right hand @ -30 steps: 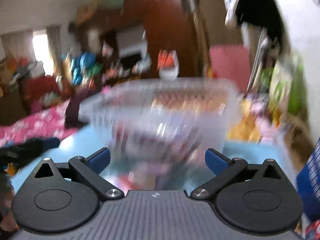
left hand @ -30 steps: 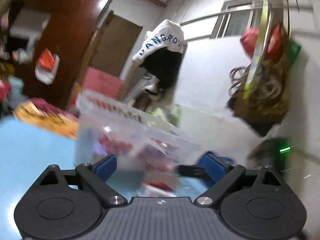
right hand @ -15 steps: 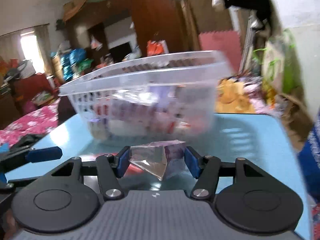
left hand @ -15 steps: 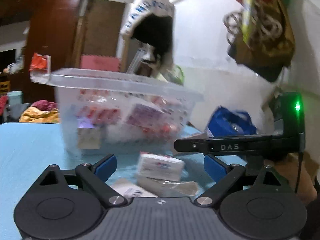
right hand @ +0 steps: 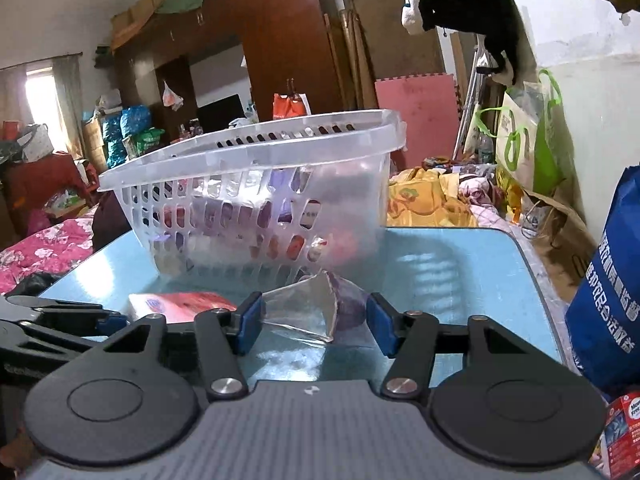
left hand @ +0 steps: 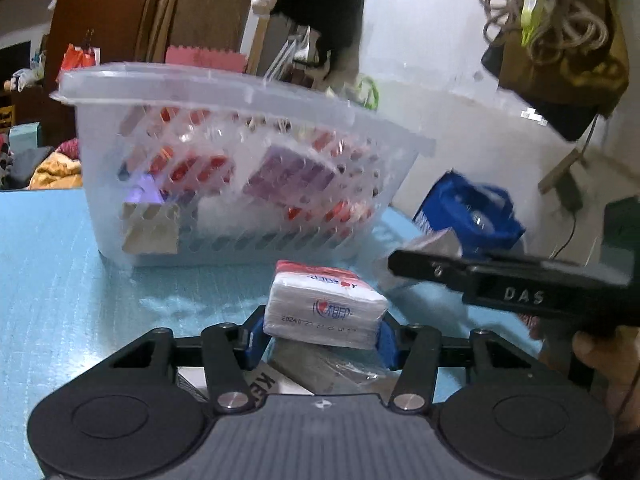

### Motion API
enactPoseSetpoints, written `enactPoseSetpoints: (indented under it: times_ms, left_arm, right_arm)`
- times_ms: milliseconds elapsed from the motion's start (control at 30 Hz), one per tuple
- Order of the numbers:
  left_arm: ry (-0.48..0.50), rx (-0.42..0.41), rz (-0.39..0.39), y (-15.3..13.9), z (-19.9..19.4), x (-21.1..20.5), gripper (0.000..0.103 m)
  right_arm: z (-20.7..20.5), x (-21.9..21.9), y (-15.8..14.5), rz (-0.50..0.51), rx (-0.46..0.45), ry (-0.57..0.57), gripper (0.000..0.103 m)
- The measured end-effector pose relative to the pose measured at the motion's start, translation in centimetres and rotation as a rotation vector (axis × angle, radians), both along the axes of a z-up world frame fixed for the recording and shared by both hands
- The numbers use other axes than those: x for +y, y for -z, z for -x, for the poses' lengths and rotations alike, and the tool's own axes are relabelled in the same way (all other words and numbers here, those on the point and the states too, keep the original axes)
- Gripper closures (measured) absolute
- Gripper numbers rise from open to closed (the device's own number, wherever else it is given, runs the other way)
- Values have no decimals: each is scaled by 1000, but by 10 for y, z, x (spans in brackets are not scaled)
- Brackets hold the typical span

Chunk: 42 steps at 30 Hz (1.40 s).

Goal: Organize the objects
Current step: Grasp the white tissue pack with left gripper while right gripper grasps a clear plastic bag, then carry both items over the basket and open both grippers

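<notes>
A clear slotted plastic basket (left hand: 240, 92) (right hand: 256, 148) stands on the blue table (left hand: 52, 280) (right hand: 460, 272) and holds several small packets. My left gripper (left hand: 322, 338) is shut on a white tissue pack with a red end (left hand: 324, 304), low over other flat packets (left hand: 320, 368). My right gripper (right hand: 314, 322) is shut on a crumpled silver and purple foil packet (right hand: 316, 306), just in front of the basket. The tissue pack also shows in the right wrist view (right hand: 176, 304). The right gripper shows from the side in the left wrist view (left hand: 508, 292).
A blue printed bag (right hand: 608, 304) (left hand: 472, 208) stands at the table's right edge, with a red box (right hand: 620, 432) beside it. Bags and clothes hang on the white wall (left hand: 556, 40). A bed (right hand: 40, 248) and wooden wardrobes (right hand: 280, 40) lie beyond the table.
Both grippers came down to the table in front of the basket. The right one shut on the foil packet first; the left one then shut on the tissue pack.
</notes>
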<state>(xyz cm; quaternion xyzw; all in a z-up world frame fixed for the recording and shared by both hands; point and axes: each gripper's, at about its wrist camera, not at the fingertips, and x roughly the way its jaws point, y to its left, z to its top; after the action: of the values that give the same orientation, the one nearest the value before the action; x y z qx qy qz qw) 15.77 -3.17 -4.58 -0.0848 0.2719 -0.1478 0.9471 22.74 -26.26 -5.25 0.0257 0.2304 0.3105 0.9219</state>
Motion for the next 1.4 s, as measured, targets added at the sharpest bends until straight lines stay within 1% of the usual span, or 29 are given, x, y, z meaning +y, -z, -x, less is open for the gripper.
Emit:
enactPoseSetpoints:
  times_ms: [100,167,267,367,567,667,767,833,900,967,1033,1067,1100,1200,1300,1400]
  left_arm:
    - [-29,-88,36,-4,15,9,46]
    - [-39,-135,85,-7,24,18,46]
    - [-48,-167,136,-9,31,29,46]
    - [-33,-174,149,-9,33,31,46]
    - [-9,-211,124,-12,34,20,46]
    - [-23,-246,119,-15,38,22,46]
    - [-2,-273,128,-21,43,25,46]
    - [-21,-325,94,-32,52,26,46]
    - [-64,-363,60,-48,59,28,46]
    - [-100,-394,26,-72,60,33,46]
    - [-148,-419,-40,-96,51,35,46]
    - [-172,-415,-63,-105,43,36,46]
    - [-190,-397,-69,-114,31,40,46]
    - [-217,-330,-56,-131,-8,52,46]
    - [-248,-276,-55,-136,-39,56,46]
    - [-267,-237,-62,-133,-62,53,45]
  right_arm:
    - [1,-7,0,-28,-2,-6,45]
    - [3,-9,0,-49,-13,-17,45]
    - [7,-9,-2,-58,-38,-27,46]
    - [9,-9,-3,-59,-48,-37,46]
    - [12,-13,-4,-83,-51,-36,46]
    - [25,-13,-9,-88,-105,-30,47]
    - [42,-10,-27,-96,-156,-63,47]
    - [52,-6,-45,-80,-209,-58,47]
    - [57,-1,-65,-67,-255,-50,47]
    - [57,6,-84,-58,-288,-48,47]
    - [50,15,-101,-45,-314,-43,48]
    - [44,20,-108,-36,-326,-31,48]
    - [38,24,-115,-30,-338,-19,48]
    - [11,39,-127,-33,-337,-18,48]
    - [-11,52,-127,-21,-307,-38,48]
    - [-26,68,-122,8,-308,-42,48]
